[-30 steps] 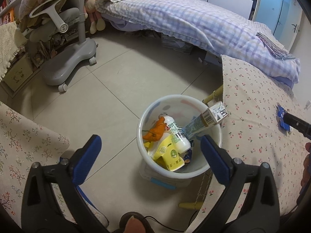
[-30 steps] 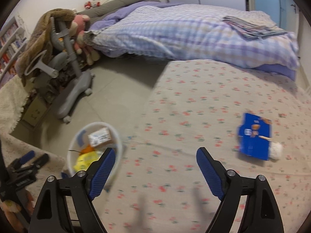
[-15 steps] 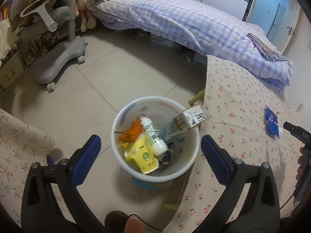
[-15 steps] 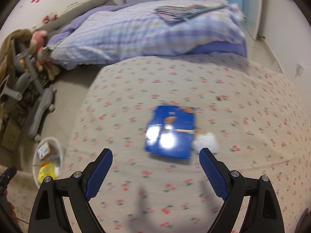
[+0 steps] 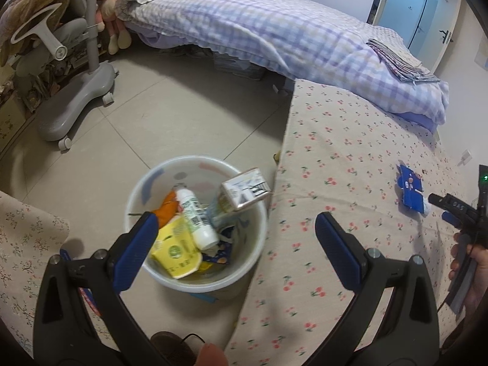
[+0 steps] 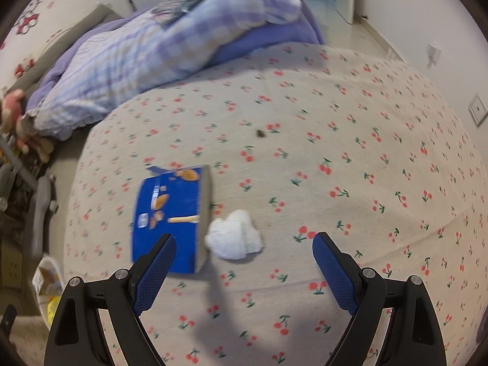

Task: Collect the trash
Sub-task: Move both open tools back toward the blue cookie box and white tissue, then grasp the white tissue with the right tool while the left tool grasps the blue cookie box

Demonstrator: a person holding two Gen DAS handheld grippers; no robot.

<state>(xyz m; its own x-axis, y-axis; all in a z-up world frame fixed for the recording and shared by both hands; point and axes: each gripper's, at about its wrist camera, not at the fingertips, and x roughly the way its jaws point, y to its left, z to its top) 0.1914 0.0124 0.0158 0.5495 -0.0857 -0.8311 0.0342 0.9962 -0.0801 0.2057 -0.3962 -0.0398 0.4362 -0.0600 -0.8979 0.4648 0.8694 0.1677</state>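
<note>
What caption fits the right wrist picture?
Open right gripper hovers above a blue box and crumpled white tissue on the cherry-print cloth.

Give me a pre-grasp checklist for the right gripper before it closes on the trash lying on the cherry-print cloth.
1. Right gripper open and empty: ok.
2. Blue box and white tissue wad in view on the cloth: ok.
3. One target centred between the fingers: not ok; the box is by the left finger, the wad left of centre.
4. Bin has room: ok.
5. Left gripper empty: ok.
</note>
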